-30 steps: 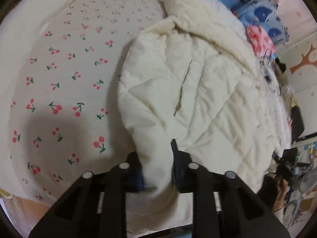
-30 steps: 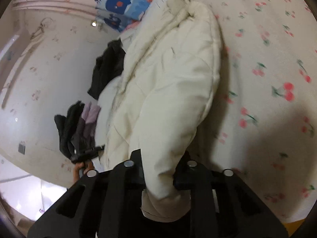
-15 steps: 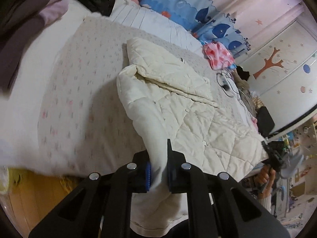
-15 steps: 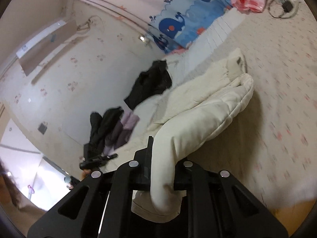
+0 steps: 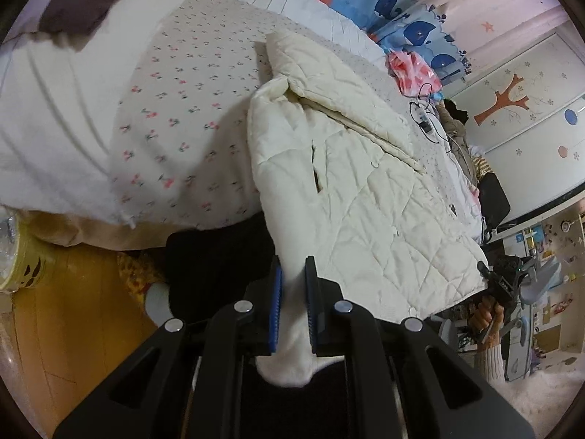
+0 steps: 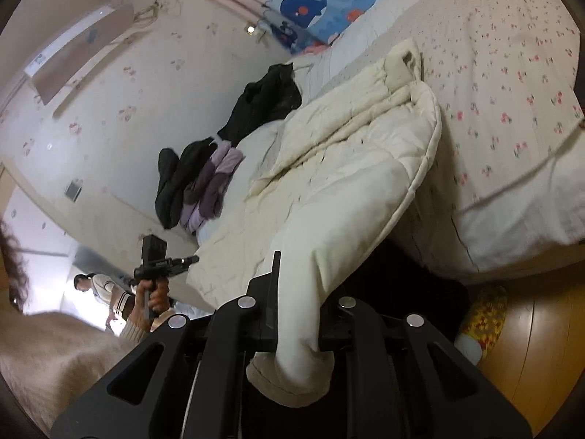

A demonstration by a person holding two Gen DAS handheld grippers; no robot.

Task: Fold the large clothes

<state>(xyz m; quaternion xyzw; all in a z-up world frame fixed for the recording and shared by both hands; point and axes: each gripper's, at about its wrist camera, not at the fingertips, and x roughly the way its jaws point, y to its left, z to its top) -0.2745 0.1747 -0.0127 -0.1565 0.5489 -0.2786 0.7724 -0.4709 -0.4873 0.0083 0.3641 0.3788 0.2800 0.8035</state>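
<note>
Cream quilted jacket [image 5: 365, 183] was found partly folded on the bed [image 5: 190, 109]; sleeve cuffs were clamped in left gripper [image 5: 292, 307] and right gripper [image 6: 298, 314]; final folds judged outstanding.

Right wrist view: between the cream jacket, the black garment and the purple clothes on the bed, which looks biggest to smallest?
1. cream jacket, nearest the camera.
2. black garment and purple clothes: too alike to rank.

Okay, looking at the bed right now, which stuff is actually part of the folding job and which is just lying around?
Part of the job:
- cream quilted coat, stretched off the bed edge
- left gripper, shut on one sleeve
- right gripper, shut on the other sleeve

Just lying about:
- black garment
- purple and black clothes
- pink cloth
- charger cable
- whale-print bedding
</note>
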